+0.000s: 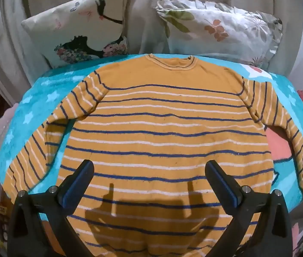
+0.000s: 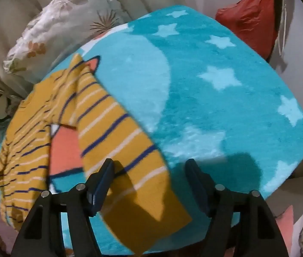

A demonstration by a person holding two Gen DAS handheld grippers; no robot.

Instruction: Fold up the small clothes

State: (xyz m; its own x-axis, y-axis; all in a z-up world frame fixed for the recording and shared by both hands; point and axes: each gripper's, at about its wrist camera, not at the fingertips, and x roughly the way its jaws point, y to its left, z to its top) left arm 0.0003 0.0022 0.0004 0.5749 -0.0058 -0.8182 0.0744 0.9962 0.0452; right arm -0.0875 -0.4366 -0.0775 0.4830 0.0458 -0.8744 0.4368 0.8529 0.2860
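A mustard sweater (image 1: pixel 162 128) with navy and white stripes lies flat, collar away from me, on a turquoise star rug (image 1: pixel 44 98). Both sleeves slant outward and down. My left gripper (image 1: pixel 149 167) hovers over the lower body of the sweater, jaws wide open and nothing between them; its shadow falls on the hem. In the right wrist view the right sleeve (image 2: pixel 117 132) runs diagonally toward me. My right gripper (image 2: pixel 149 167) stands open above it, partly spread. The plain cuff (image 2: pixel 151 220) lies under and between the fingers, and the pads do not press on it.
Two patterned pillows (image 1: pixel 82 27) (image 1: pixel 220 27) lean against pale curtains behind the rug. A red bag (image 2: pixel 247 15) hangs at the far right. The rug (image 2: pixel 215 107) extends right of the sleeve, with its rounded edge dropping off beyond.
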